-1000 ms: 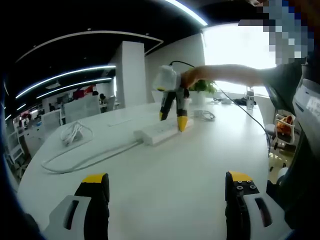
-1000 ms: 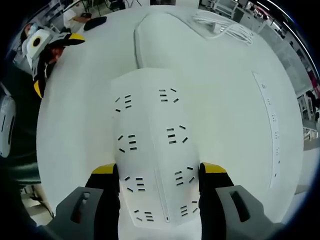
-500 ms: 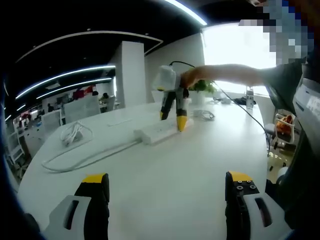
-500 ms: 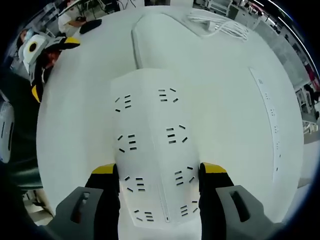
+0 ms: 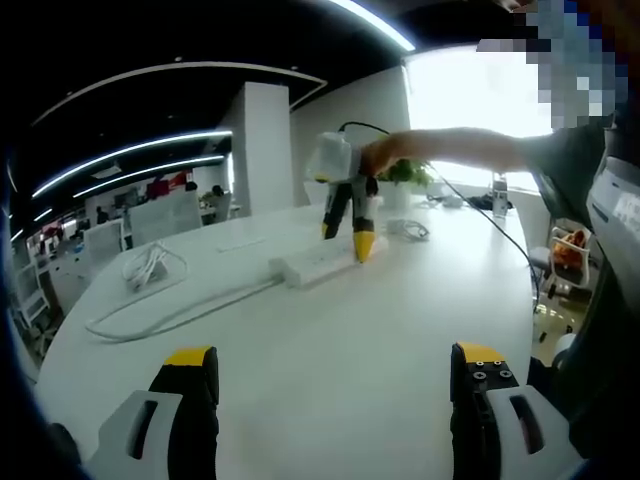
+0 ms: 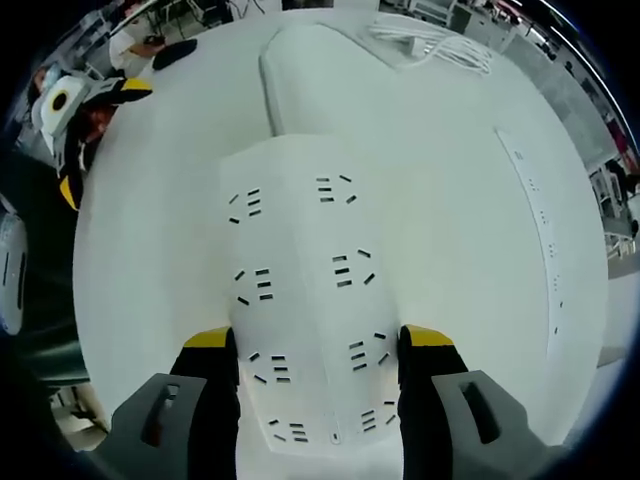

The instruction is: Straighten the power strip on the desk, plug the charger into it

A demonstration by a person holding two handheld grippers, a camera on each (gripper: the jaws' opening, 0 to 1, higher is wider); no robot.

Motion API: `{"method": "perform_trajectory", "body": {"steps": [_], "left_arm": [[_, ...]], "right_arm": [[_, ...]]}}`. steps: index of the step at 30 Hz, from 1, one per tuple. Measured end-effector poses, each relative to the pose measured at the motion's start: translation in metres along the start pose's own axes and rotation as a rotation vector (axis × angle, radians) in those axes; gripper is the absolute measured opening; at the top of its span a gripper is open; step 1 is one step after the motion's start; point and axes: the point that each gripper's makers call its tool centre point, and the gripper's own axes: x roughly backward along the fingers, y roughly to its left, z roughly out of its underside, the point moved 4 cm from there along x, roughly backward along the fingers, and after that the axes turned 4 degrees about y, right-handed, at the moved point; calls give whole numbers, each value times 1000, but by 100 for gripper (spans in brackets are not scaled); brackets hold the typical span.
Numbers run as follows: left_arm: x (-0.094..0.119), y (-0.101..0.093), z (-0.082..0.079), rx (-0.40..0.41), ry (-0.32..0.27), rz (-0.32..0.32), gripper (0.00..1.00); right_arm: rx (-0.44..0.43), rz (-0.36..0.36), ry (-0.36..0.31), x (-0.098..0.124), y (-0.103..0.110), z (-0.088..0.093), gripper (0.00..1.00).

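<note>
Power strip [image 6: 305, 300] sits flat on the white desk [image 5: 330, 340], and your right gripper [image 6: 312, 345] straddles its near end, one yellow-tipped jaw touching each long side, so it's clamped on the strip. Over the last second almost nothing changes: the strip holds the same spot between your jaws, only the background slides a little, meaning you're swinging the gripper and strip together by a small amount. Read that as straightening under way, not finished; plugging not started.

From the left gripper view the same strip [image 5: 322, 266] lies well ahead, mid-desk, with your right gripper [image 5: 345, 240] standing on its right end. Its cord [image 5: 170, 315] runs off the strip's left end in a long loop toward the desk edge.

The charger [image 5: 148, 268], a bundled white cable with a block, lies well apart from the strip, beyond the cord's side.

Your left gripper [image 5: 335, 400] hangs low over bare desk, near side of the strip, jaws spread wide, carrying nothing. It's still parked there, well short of the charger.
</note>
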Motion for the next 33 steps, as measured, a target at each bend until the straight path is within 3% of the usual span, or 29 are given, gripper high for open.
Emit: {"method": "perform_trajectory", "body": {"steps": [33], "left_arm": [[6, 4, 5, 14, 2, -20, 100]], "right_arm": [[1, -1, -45, -1, 2, 2, 65]]}}
